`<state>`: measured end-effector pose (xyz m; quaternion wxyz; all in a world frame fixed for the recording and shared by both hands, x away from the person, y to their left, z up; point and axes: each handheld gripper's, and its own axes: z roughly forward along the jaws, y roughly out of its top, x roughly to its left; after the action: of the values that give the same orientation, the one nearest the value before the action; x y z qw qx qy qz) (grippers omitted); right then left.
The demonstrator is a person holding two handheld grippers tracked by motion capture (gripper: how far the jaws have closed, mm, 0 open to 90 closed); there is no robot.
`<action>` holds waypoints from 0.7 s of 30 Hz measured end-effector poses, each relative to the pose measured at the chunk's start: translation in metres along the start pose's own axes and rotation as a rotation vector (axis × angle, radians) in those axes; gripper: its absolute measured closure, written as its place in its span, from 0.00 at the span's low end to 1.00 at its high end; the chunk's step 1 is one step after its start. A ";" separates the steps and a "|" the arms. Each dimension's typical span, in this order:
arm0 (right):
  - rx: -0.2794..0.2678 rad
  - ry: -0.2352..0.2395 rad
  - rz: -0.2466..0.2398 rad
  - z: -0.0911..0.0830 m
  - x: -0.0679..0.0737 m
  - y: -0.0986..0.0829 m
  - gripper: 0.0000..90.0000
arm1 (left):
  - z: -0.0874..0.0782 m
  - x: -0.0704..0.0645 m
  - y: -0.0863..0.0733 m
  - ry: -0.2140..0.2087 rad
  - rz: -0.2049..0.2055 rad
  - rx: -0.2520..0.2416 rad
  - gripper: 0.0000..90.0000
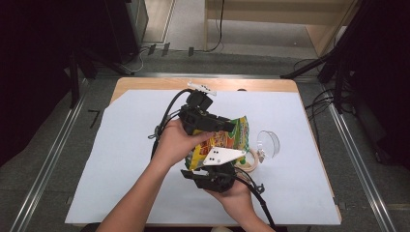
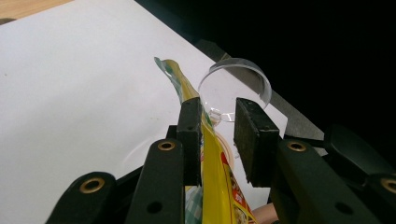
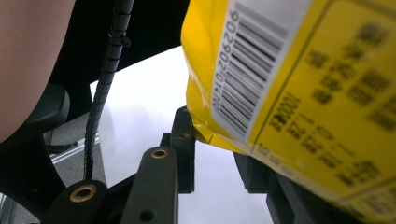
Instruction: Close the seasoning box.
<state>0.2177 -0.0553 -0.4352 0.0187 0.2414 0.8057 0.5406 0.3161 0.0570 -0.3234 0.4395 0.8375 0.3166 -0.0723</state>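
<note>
High view, yellow snack bag (image 1: 223, 141) held up over the table's right half, left gripper (image 1: 227, 126) at its top edge, jaws wide with the bag against one pad, right gripper (image 1: 216, 170) under its bottom corner, jaws apart, clear lid (image 1: 269, 143) just beside, toward the right edge.

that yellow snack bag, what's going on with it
A person holds the yellow snack bag up over the white-covered table between two hand-held grippers. The left gripper has the bag's top edge between its jaws, which stand apart, one pad against the foil. The right gripper works at the bag's lower corner. A clear round lid lies to the right.
</note>
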 end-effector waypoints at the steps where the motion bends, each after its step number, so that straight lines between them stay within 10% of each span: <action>1: 0.000 0.001 0.003 0.000 0.000 0.000 0.80 | 0.000 0.000 0.000 0.001 0.001 0.002 0.81; 21: 0.000 0.001 0.004 0.001 0.001 -0.001 0.80 | 0.001 -0.001 0.000 0.001 0.005 0.003 0.81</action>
<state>0.2171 -0.0547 -0.4361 0.0170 0.2428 0.8051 0.5409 0.3150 0.0561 -0.3236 0.4384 0.8388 0.3147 -0.0713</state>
